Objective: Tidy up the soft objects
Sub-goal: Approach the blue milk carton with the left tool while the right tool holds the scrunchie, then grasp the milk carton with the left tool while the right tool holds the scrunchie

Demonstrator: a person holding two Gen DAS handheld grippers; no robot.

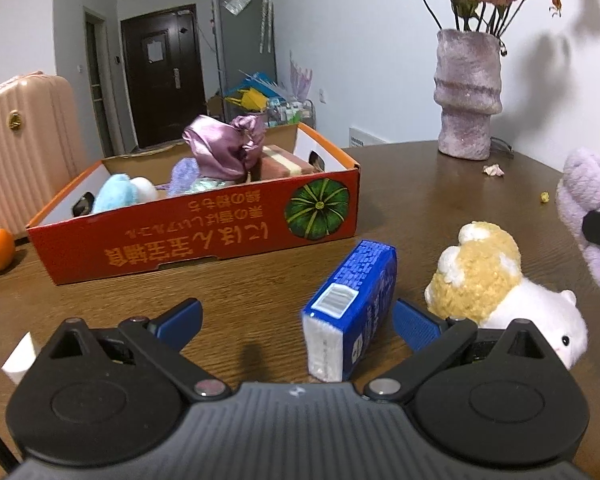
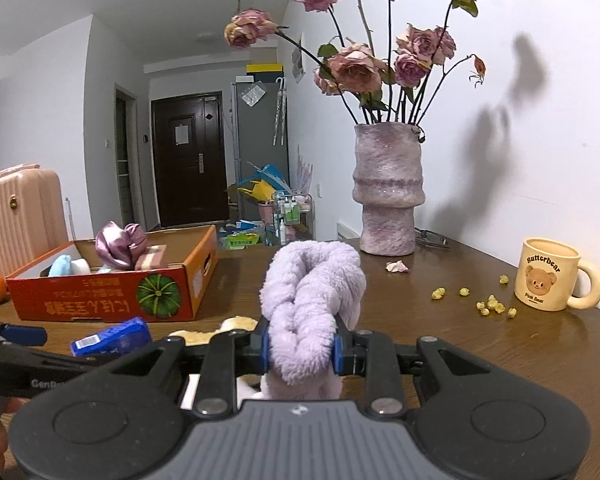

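Lilac plush [image 2: 314, 312], thick and twisted, sat clamped between the blue pads of the right tongs [image 2: 300, 350], raised above the counter [image 2: 460, 340]. The left tongs [image 1: 296, 320] stood wide apart and held nothing, low over the counter, with a blue tissue pack [image 1: 350, 308] lying between their fingers, nearer the right-hand one. Just beside that finger lay a yellow-and-white plush animal [image 1: 496, 292]. Farther back stood an orange cardboard box [image 1: 204, 232] that held a blue plush [image 1: 114, 196], a shiny purple cloth [image 1: 220, 148] and other soft things. A pink vase [image 2: 388, 192] of dried roses and a cream mug [image 2: 548, 276] stood near the wall.
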